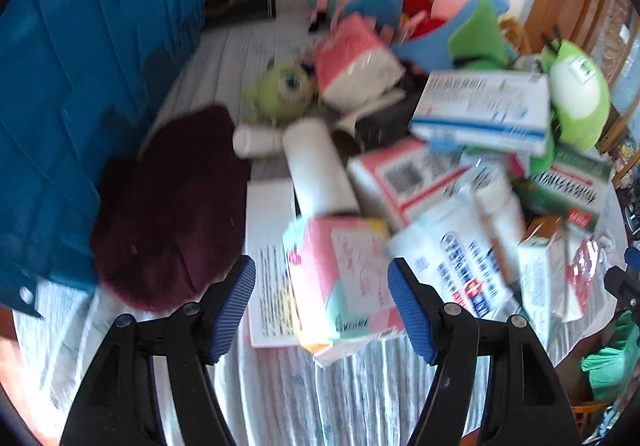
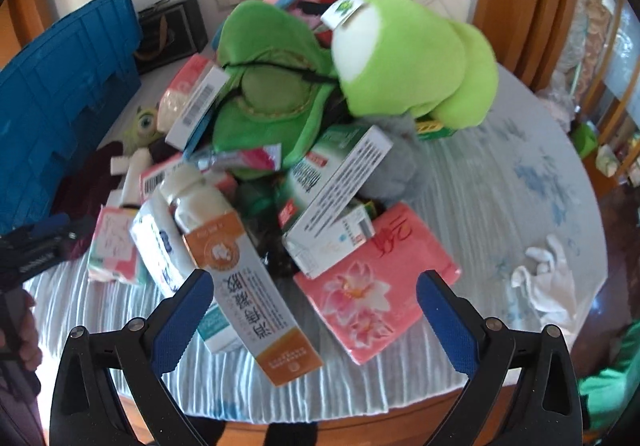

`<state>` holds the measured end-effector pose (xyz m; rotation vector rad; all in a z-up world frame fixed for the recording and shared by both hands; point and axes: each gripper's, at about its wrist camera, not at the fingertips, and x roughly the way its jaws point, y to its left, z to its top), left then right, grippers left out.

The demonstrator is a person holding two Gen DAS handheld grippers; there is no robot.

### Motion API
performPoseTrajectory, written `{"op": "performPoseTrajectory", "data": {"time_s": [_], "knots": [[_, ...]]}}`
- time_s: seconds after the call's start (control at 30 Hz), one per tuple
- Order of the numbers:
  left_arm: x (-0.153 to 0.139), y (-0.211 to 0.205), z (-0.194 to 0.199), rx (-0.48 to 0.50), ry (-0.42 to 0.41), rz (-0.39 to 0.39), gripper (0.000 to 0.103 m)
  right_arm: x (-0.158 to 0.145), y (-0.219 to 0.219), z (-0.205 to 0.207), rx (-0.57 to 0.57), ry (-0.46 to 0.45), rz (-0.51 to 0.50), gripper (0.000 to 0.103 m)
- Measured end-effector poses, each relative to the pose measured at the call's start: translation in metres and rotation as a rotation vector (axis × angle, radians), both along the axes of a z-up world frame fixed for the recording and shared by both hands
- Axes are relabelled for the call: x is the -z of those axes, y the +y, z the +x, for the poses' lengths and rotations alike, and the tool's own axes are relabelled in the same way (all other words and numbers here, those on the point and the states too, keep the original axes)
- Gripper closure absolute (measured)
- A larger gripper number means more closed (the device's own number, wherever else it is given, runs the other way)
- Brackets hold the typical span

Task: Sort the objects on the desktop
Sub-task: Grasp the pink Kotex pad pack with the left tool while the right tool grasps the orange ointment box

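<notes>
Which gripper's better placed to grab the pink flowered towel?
Right. The right gripper is open with the pink flowered towel just ahead of its fingers; the left gripper faces a pink tissue pack instead.

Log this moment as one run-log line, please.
phase: approach | left claw: open, empty, over pink tissue pack | right claw: open, empty, over orange-and-white box | pile unsorted | blue crate at left
</notes>
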<state>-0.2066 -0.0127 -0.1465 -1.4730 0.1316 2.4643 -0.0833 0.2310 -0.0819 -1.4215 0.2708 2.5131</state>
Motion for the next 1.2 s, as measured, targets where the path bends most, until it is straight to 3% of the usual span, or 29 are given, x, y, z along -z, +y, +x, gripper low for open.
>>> {"op": "performPoseTrajectory", "data": {"time_s": [0.03, 0.1, 0.17, 0.43, 0.5, 0.73, 0.77, 0.8, 0.97, 1.2], "knots": [[0.007, 0.0, 0.001, -0.005, -0.016, 0.002, 0.035, 0.004, -0.002, -0.002, -0.016, -0.01, 0.0, 0.0], [0.019, 0.003, 0.003, -0.014, -0.038, -0.008, 0.035, 0.013, -0.009, -0.004, -0.052, -0.027, -0.003, 0.017], [0.024, 0.005, 0.004, -0.01, -0.05, 0.015, 0.035, 0.02, -0.012, -0.005, -0.071, -0.043, -0.018, 0.025], [0.04, 0.027, 0.005, 0.008, -0.041, -0.038, 0.029, 0.034, -0.015, -0.012, -0.125, -0.062, -0.062, 0.026], [0.04, 0.028, 0.008, 0.012, -0.037, -0.045, 0.029, 0.037, -0.018, -0.016, -0.142, -0.066, -0.063, 0.03], [0.041, 0.025, 0.01, 0.026, -0.044, -0.034, 0.034, 0.047, -0.027, -0.036, -0.174, -0.068, -0.038, 0.032], [0.04, 0.025, 0.011, 0.028, -0.042, -0.032, 0.038, 0.047, -0.029, -0.038, -0.182, -0.068, -0.023, 0.038], [0.039, 0.023, 0.012, 0.028, -0.04, -0.028, 0.041, 0.047, -0.031, -0.04, -0.19, -0.067, -0.003, 0.054], [0.031, 0.016, 0.017, 0.02, -0.027, -0.018, 0.046, 0.043, -0.033, -0.044, -0.196, -0.052, -0.018, 0.055], [-0.008, 0.005, 0.027, -0.011, 0.094, -0.023, 0.046, 0.02, -0.032, -0.04, -0.174, 0.024, -0.012, 0.056]]}}
